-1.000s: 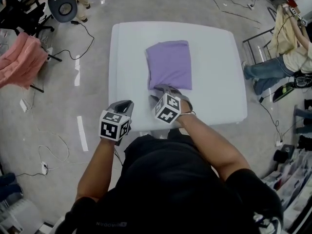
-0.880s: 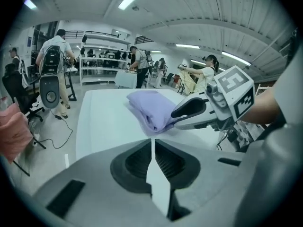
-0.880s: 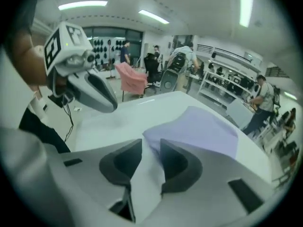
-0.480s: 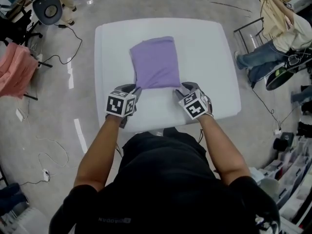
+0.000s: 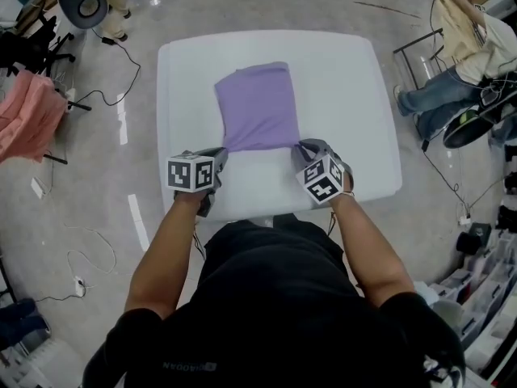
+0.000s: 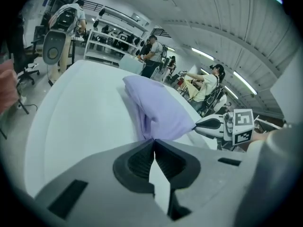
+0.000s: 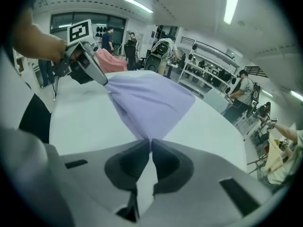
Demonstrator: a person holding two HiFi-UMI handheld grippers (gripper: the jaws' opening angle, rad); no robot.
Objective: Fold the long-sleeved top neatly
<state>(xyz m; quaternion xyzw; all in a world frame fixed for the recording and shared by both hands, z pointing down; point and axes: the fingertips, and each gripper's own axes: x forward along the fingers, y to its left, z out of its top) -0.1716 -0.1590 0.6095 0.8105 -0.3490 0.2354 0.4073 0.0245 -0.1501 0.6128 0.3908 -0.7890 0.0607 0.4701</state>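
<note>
A purple long-sleeved top (image 5: 257, 107), folded into a rectangle, lies on the white table (image 5: 347, 79). My left gripper (image 5: 221, 153) is shut on the top's near left corner; in the left gripper view the cloth (image 6: 156, 108) bunches up into the tips of the left gripper (image 6: 154, 140). My right gripper (image 5: 300, 147) has just been closing and now pinches the near right corner, with the fabric (image 7: 151, 103) running into the tips of the right gripper (image 7: 150, 140). Each gripper shows in the other's view: the right gripper (image 6: 198, 125), the left gripper (image 7: 105, 82).
A pink garment (image 5: 28, 115) hangs at the left, beside an office chair (image 5: 85, 2) and cables on the floor. A seated person (image 5: 460, 79) and a rack are at the right. The table's near edge runs just below both grippers.
The right gripper moved from the middle of the top's near edge to its right corner. The left gripper came up from off the table to the left corner. Both jaws closed on the cloth.
</note>
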